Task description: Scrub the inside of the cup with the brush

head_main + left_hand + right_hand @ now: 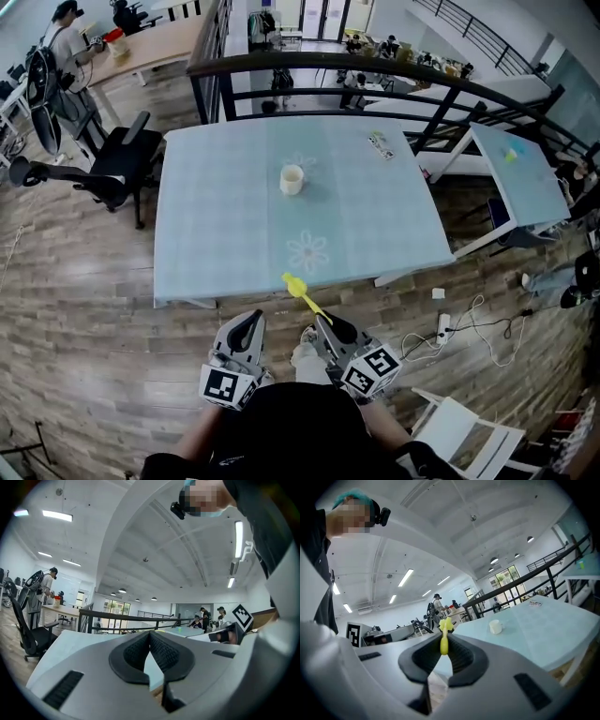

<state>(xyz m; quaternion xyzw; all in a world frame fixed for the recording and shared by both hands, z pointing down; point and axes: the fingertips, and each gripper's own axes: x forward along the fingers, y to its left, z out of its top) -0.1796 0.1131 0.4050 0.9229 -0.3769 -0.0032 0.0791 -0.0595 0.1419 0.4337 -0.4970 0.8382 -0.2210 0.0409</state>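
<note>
Head view: we note the white cup (pixel 292 179) standing upright mid-width on the tabletop (pixel 216 225), nearer its far edge. The right gripper (pixel 325 325) is clamped on the yellow brush (pixel 302 292), whose head reaches the near edge. The left gripper (pixel 251 325) has its jaws together and empty, short of that edge
</note>
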